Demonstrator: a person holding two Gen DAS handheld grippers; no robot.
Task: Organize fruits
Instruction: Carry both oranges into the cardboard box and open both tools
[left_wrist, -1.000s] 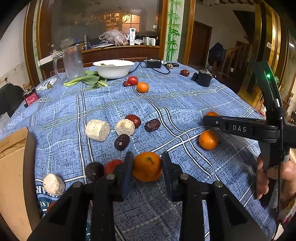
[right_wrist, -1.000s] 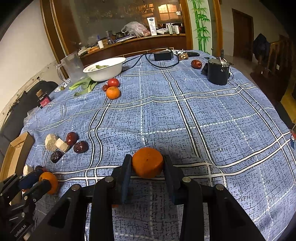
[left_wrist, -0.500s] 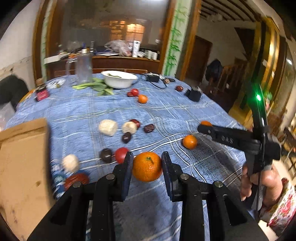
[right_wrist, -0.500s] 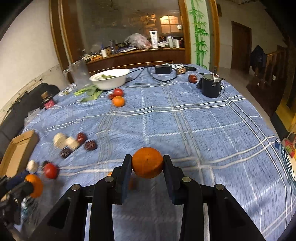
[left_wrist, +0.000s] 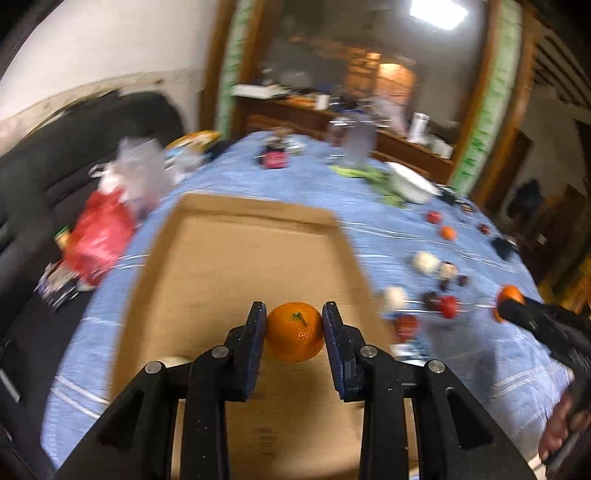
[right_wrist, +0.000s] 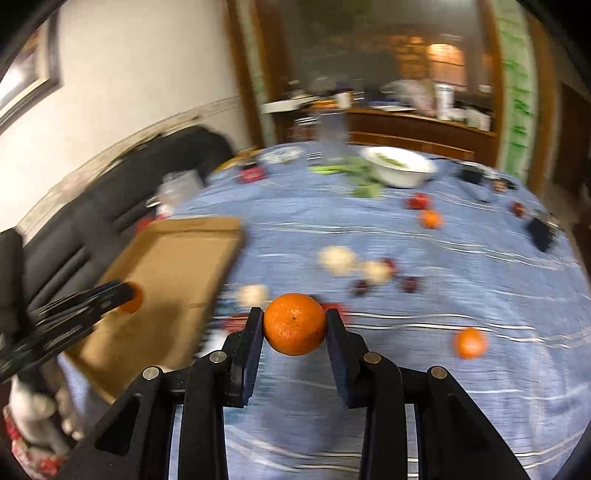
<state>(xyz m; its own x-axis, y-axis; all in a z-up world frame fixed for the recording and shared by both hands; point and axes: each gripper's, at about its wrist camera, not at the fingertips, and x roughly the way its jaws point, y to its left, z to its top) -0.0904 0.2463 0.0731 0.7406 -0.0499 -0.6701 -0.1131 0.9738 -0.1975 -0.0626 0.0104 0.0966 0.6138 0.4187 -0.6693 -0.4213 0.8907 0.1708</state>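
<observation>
Left gripper (left_wrist: 294, 329), pinching an orange (left_wrist: 294, 331), had swung over the box (left_wrist: 236, 266) at frame centre; right gripper (right_wrist: 294, 328), pinching another orange (right_wrist: 294, 324), trailed, release pending.

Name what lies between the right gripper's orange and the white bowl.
In the right wrist view, pale chunks and dark fruits lie on the cloth between the orange and white bowl.

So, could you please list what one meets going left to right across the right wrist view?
Left tongs with an orange → cardboard box → right tongs holding an orange → loose orange on the tablecloth.
</observation>
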